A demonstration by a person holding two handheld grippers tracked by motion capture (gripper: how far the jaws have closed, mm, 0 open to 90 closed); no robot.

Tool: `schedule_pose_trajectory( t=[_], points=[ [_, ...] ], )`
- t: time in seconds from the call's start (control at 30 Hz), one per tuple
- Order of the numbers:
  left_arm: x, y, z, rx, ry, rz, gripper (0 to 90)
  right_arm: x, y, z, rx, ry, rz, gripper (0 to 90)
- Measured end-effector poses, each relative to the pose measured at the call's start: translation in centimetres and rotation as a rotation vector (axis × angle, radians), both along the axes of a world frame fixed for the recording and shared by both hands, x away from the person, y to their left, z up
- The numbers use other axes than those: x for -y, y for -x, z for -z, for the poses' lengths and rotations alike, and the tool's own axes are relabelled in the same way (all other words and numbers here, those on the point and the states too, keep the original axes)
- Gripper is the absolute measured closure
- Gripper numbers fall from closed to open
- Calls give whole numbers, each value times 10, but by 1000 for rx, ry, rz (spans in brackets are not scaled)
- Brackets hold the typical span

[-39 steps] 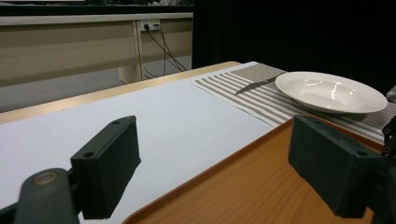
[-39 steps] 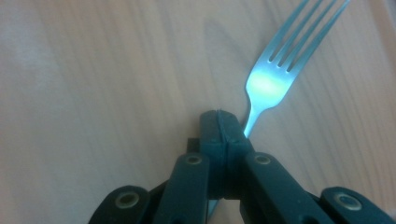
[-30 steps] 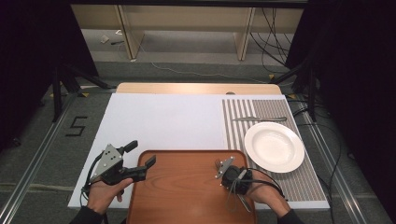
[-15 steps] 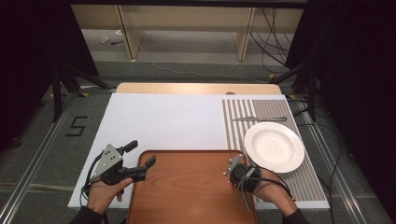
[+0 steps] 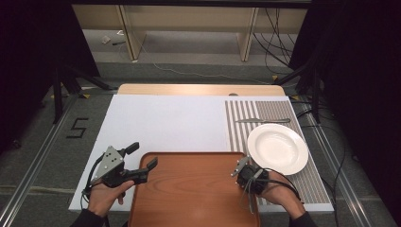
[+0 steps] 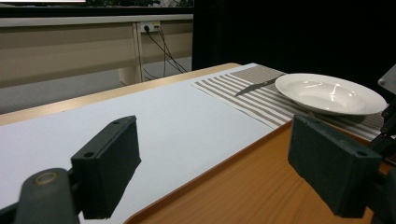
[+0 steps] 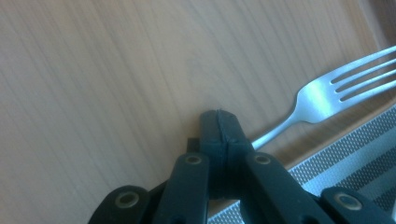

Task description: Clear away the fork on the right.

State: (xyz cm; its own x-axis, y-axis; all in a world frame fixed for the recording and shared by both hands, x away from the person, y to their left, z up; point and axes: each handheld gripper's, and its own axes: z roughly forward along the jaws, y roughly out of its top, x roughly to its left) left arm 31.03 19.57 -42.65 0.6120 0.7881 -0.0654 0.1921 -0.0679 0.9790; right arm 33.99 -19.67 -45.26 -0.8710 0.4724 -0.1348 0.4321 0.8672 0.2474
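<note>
Down at the right edge of the wooden tray [image 5: 189, 189], the fork [image 7: 322, 95] lay with its long axis running along that rim, tines pointing away from the right gripper [image 7: 219, 126], whose jaws were clenched on the handle. Apart from the fork, the tray held nothing. Just beyond it, a white plate [image 5: 277, 147] sat bare on the striped mat [image 5: 246, 113], a knife [image 5: 263, 121] behind it. Over the tray's left rim, the left gripper [image 5: 142, 161] hovered with jaws released
</note>
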Motion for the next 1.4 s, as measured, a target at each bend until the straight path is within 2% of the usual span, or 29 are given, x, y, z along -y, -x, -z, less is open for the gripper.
schedule_pose_trajectory(
  t=[0.17,0.27,0.3,0.33,0.37,0.4,0.43,0.47,0.5,0.57,0.6,0.63,0.67,0.7,0.73,0.77,0.8,1.0,1.2,1.23,1.27,1.4],
  points=[
    [0,0,0,0,2,-2,162,0,0,0,0,0,1,900],
    [0,0,0,1,1,0,162,0,1,-1,6,-19,1,869],
    [0,0,0,1,0,0,162,1,1,-3,11,-41,6,855],
    [0,0,0,1,-1,1,162,1,1,-7,30,-97,5,826],
    [0,0,0,1,-1,1,162,1,1,-7,30,-97,5,826],
    [0,0,0,0,0,1,163,0,2,-12,54,-175,-2,794],
    [0,0,0,0,0,1,163,0,2,-12,54,-175,-2,794],
    [0,0,0,0,0,1,163,0,2,-13,59,-199,0,780],
    [0,0,0,1,0,1,163,-1,4,-17,83,-242,-6,753],
    [0,0,0,0,0,1,163,-2,4,-18,88,-259,-4,738],
    [0,0,0,0,-1,1,162,-2,4,-21,95,-289,5,715],
    [0,0,0,0,-1,1,162,-2,4,-21,95,-289,5,715],
    [0,0,0,0,-1,2,162,-2,5,-23,100,-322,2,678],
    [0,0,0,0,-2,2,162,-2,5,-23,100,-322,2,678],
    [0,0,0,0,-1,2,162,-3,5,-24,102,-354,12,599],
    [0,0,0,0,-1,2,163,-3,5,-24,102,-354,12,599],
    [0,0,0,0,-1,2,163,-3,5,-26,113,-378,28,542],
    [0,0,0,0,-2,2,162,-3,5,-31,126,-469,73,429],
    [0,0,0,-3,-2,3,162,-2,7,-40,168,-604,109,398],
    [0,0,0,-3,-2,3,162,-2,7,-40,168,-604,109,398],
    [0,0,0,-4,-2,3,162,-1,8,-44,184,-649,119,392],
    [0,0,0,-5,-3,4,162,-1,10,-47,220,-694,121,385]
  ],
)
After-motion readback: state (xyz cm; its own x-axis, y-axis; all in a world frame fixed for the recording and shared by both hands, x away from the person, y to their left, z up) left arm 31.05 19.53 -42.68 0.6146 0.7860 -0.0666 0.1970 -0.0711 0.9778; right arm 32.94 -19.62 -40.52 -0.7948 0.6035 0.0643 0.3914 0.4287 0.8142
